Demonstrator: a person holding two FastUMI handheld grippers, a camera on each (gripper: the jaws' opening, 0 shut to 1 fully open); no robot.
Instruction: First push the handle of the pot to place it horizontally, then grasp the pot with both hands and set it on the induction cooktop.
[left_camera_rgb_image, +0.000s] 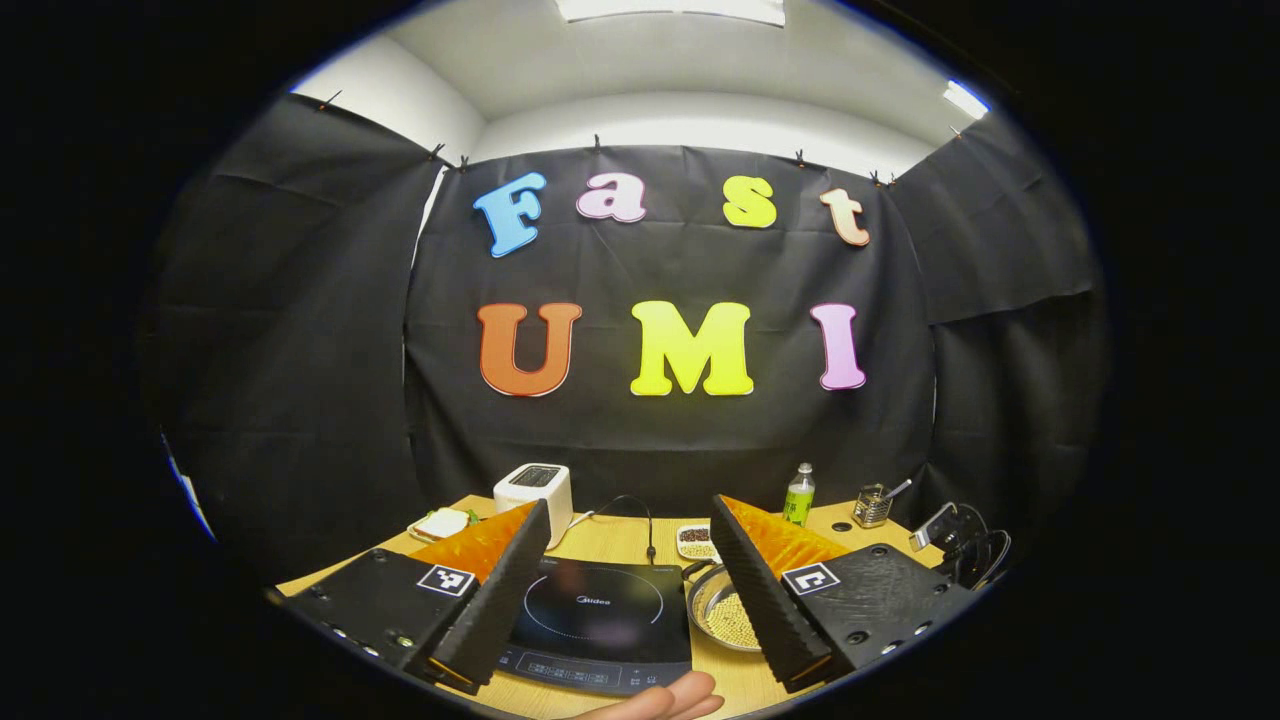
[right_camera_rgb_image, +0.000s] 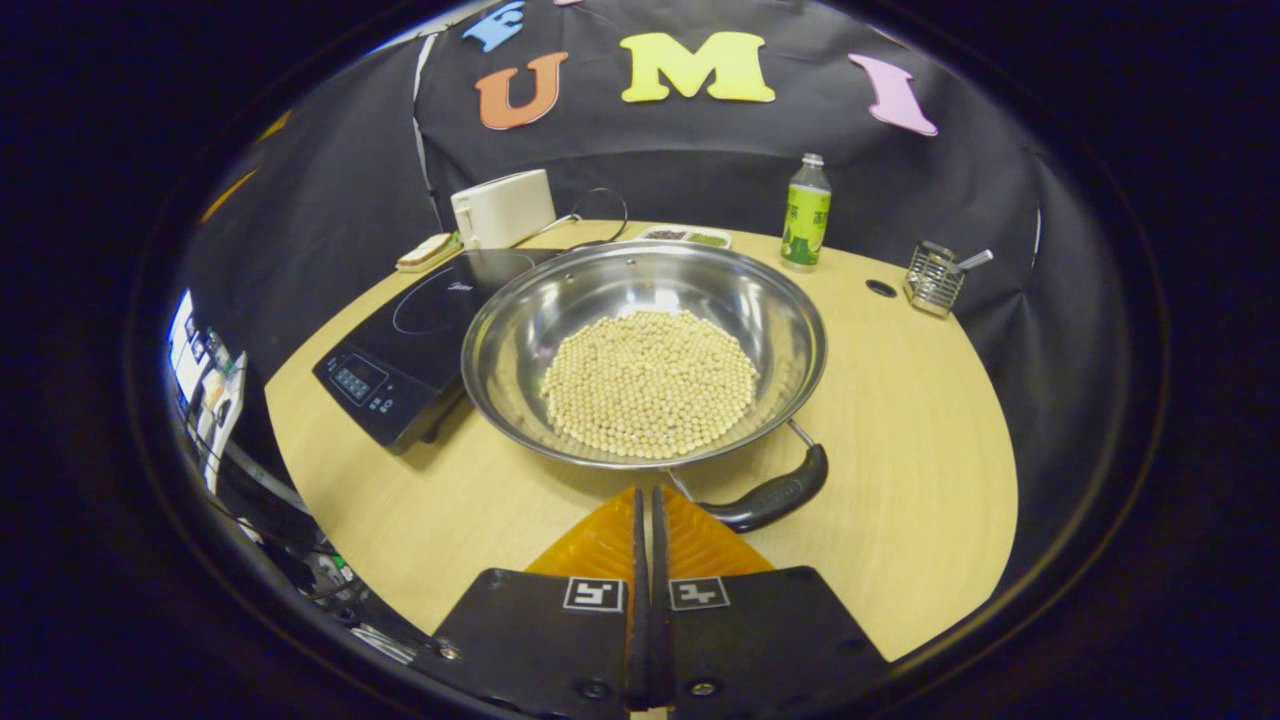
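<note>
The pressed-together right claw (right_camera_rgb_image: 645, 500) sits just left of the shiny steel pot's black handle (right_camera_rgb_image: 770, 497), which angles rightward-up; the left claw (left_camera_rgb_image: 630, 590) is spread.

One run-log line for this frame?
left gripper: open, above cooktop | right gripper: shut, near pot handle | pot: on table, beside cooktop
</note>
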